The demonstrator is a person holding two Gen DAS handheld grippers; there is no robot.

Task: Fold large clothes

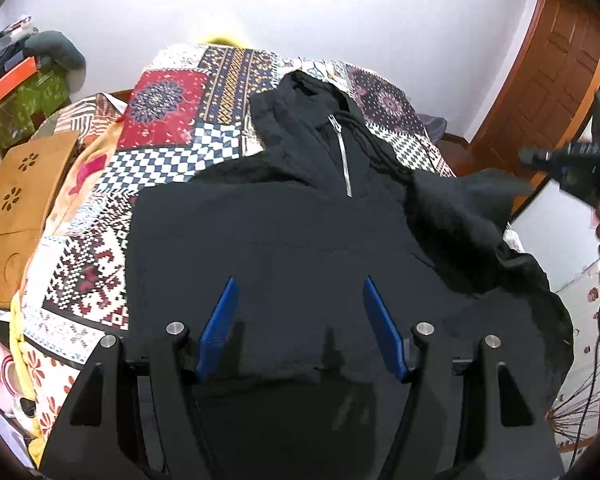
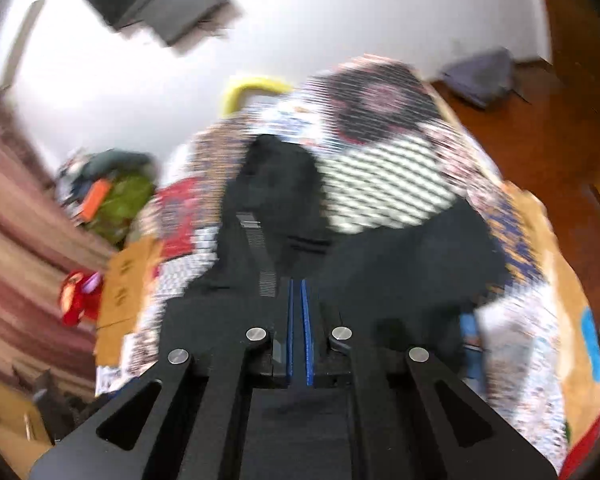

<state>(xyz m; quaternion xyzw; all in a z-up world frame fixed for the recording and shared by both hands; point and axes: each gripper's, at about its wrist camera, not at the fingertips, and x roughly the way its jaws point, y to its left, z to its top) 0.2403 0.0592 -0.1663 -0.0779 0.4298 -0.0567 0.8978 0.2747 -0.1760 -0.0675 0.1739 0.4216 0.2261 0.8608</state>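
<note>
Patchwork bedspread (image 1: 168, 120) blurred behind hoodie (image 1: 284, 240), right claw (image 2: 299, 286).

Right wrist view smeared throughout by motion: patchwork bedspread (image 2: 380, 184) reduced to streaks, dark wall-mounted object (image 2: 160, 4) at upper left unreadable. Cannot tell whether right gripper (image 2: 299, 292) pinches black hoodie (image 2: 400, 264). Left wrist view: hoodie hem hidden behind left gripper (image 1: 298, 292) body, lower centre.

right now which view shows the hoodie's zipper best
The left wrist view: the silver zipper is sharp and unobstructed on the black hoodie. The right wrist view is motion-blurred, so the zipper is only a smeared grey strip.
</note>
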